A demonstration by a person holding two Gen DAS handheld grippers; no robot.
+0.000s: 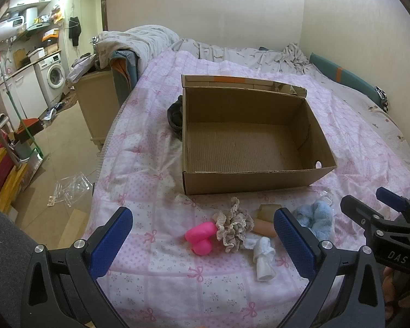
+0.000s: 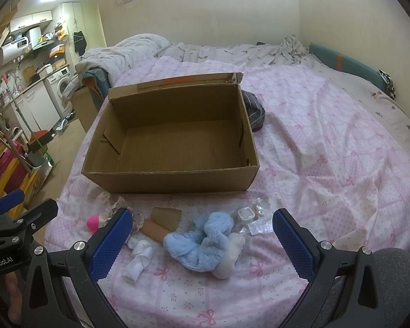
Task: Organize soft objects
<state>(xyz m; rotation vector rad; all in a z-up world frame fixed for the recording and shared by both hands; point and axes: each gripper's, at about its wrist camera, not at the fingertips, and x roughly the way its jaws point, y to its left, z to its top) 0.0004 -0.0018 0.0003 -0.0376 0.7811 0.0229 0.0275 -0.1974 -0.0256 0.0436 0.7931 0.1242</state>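
Note:
An open, empty cardboard box (image 1: 257, 183) (image 2: 175, 181) sits on the pink bedspread. In front of it lie a pink soft toy (image 1: 201, 236) (image 2: 93, 222), a lacy beige scrunchie (image 1: 235, 225), a white rolled sock (image 1: 263, 258) (image 2: 139, 257), tan socks (image 2: 164, 220) and a blue fluffy cloth (image 2: 202, 242) (image 1: 315, 216). My left gripper (image 1: 202, 246) is open above the pink toy and scrunchie. My right gripper (image 2: 202, 246) is open over the blue cloth. Both hold nothing.
A dark striped cloth (image 2: 252, 110) (image 1: 175, 117) lies beside the box. A clear plastic packet (image 2: 252, 217) lies right of the blue cloth. A rumpled grey duvet (image 1: 139, 43) covers the bed's far end. The floor and kitchen clutter (image 1: 22, 125) are at left.

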